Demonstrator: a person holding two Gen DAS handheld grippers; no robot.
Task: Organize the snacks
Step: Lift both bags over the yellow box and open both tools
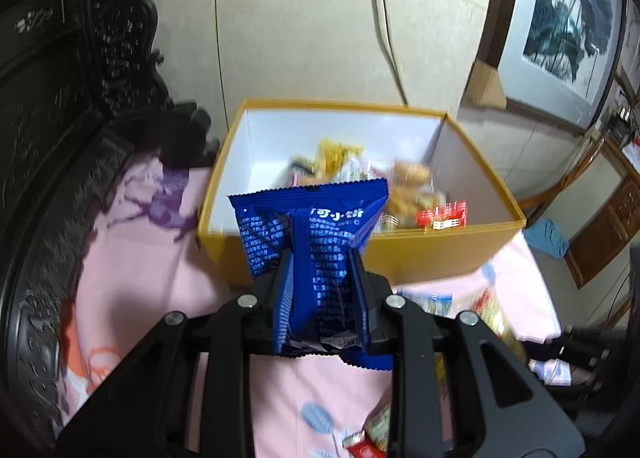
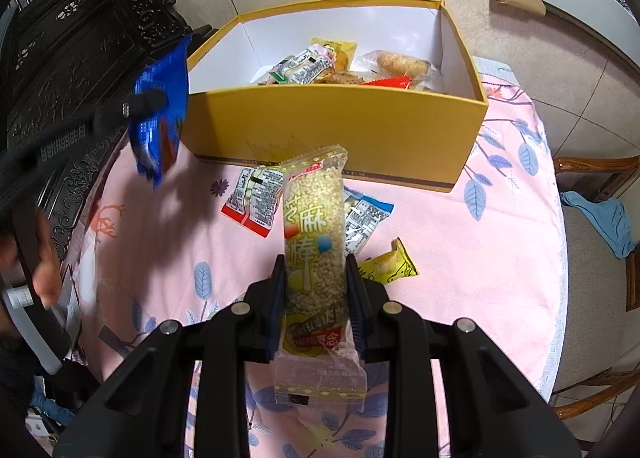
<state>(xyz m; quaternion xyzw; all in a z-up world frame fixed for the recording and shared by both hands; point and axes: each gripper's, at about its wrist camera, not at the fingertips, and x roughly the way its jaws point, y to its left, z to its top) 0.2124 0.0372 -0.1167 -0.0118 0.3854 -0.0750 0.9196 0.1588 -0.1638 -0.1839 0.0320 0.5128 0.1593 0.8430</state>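
My left gripper (image 1: 320, 258) is shut on a blue snack packet (image 1: 316, 226), held upright in the air just in front of the yellow box (image 1: 420, 254). The right wrist view shows the same blue snack packet (image 2: 160, 114) and the left gripper (image 2: 152, 100) at the box's left corner. My right gripper (image 2: 314, 262) is shut on a clear-wrapped sesame bar (image 2: 314, 226), lifted above the pink tablecloth (image 2: 460, 258) in front of the yellow box (image 2: 332, 130). The box holds several wrapped snacks (image 2: 320, 66).
Loose on the cloth lie a red-edged packet (image 2: 254, 200), a blue-edged packet (image 2: 364, 218) and a yellow packet (image 2: 390, 264). Dark carved furniture (image 2: 80, 38) stands at the left. A person's hand (image 2: 44, 270) shows at the left edge. Wooden chairs (image 2: 600, 174) stand to the right.
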